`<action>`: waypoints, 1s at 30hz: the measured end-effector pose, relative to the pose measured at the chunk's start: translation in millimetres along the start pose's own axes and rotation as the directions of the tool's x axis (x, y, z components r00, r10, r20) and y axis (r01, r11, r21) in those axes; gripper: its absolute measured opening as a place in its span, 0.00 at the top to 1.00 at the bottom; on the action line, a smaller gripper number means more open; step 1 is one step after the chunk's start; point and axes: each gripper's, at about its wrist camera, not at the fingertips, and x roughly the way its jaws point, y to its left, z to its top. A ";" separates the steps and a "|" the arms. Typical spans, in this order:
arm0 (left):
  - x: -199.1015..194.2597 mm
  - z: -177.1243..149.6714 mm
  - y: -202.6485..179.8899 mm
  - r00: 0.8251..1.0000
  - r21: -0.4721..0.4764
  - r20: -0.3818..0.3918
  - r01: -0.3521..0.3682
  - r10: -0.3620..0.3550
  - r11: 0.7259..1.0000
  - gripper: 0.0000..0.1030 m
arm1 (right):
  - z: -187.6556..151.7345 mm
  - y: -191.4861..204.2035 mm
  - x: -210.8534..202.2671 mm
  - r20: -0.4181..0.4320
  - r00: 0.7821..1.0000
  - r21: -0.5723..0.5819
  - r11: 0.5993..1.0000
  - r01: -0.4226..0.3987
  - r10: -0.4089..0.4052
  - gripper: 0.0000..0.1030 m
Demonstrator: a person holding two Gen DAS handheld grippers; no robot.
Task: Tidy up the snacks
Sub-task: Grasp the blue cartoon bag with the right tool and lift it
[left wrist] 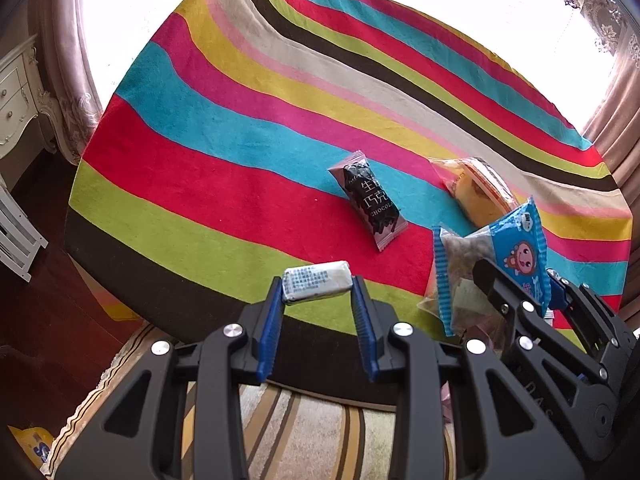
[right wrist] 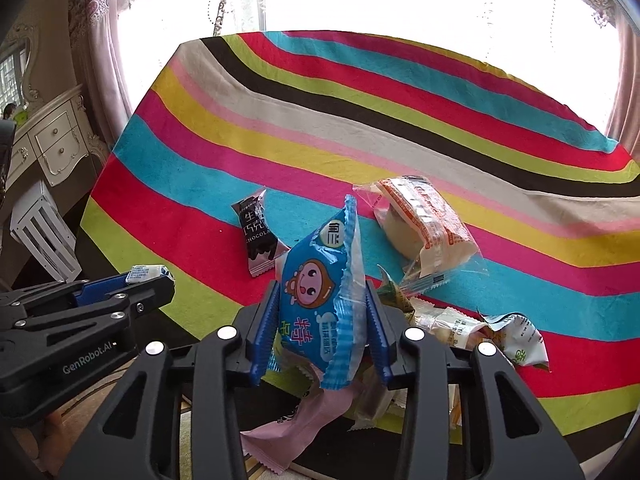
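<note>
Your right hand-held gripper [right wrist: 322, 312] is nearest, and it is clenched on the blue cartoon snack bag [right wrist: 320, 292], held upright above the pile of loose packets [right wrist: 460, 328] at the near edge of the striped table [right wrist: 200, 176]. I think this bag is light, puffy and slippery, so grip its middle, not the crimped edge. Your left hand-held gripper [left wrist: 318, 300] grasps a small white wrapped candy [left wrist: 316, 282] at the fingertips; it looks firm but small. You have the chocolate packet [left wrist: 370, 200] and the orange cake packet [left wrist: 476, 192] lying apart on the table. No container is visible.
</note>
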 end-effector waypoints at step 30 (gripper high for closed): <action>-40.0 -40.7 -84.7 0.997 0.246 0.069 -0.045 0.028 0.968 0.67 | -48.2 -68.7 -88.3 0.098 0.995 0.237 0.972 -0.006 -0.017 0.62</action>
